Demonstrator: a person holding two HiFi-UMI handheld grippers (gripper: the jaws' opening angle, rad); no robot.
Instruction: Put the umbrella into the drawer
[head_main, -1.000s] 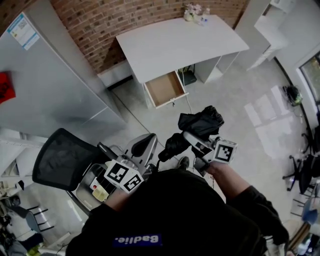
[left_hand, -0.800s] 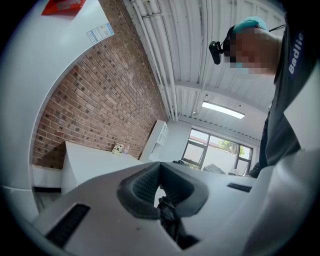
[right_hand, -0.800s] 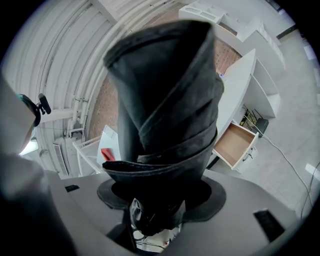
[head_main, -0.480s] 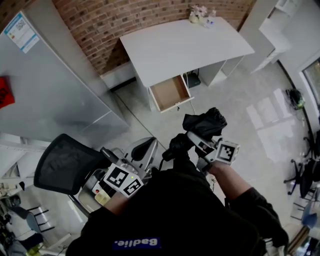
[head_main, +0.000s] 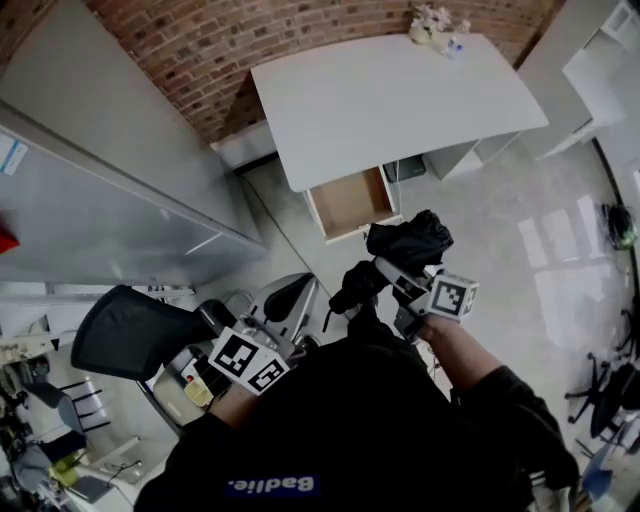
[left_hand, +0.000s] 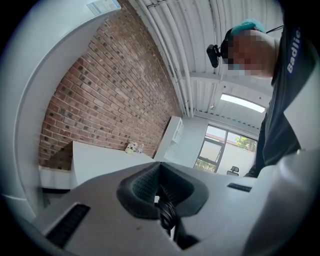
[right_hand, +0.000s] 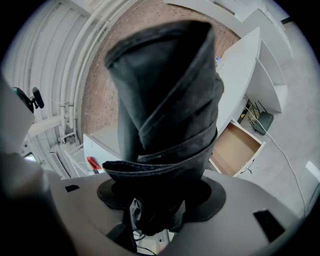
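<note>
A folded black umbrella (head_main: 408, 243) sticks out of my right gripper (head_main: 397, 278), whose jaws are shut on it near its handle end. In the right gripper view the umbrella (right_hand: 165, 110) fills the middle and rises from between the pads of the right gripper (right_hand: 160, 196). The wooden drawer (head_main: 352, 198) stands pulled out under the white desk (head_main: 390, 90), just beyond the umbrella's tip. It also shows at the right, the drawer (right_hand: 235, 149) being bare inside. My left gripper (head_main: 290, 296) is lower left of the umbrella. Its pads meet in its own view (left_hand: 160, 186), with nothing held.
A black mesh office chair (head_main: 130, 330) stands at the lower left. A tall grey cabinet (head_main: 100, 200) fills the left, with a brick wall (head_main: 220, 50) behind the desk. Small ornaments (head_main: 435, 20) sit on the desk's far corner. More chairs (head_main: 610, 380) stand at the right.
Both grippers and the head have moved towards the desk. The drawer now lies closer to the umbrella's tip. The umbrella stays in the right gripper.
</note>
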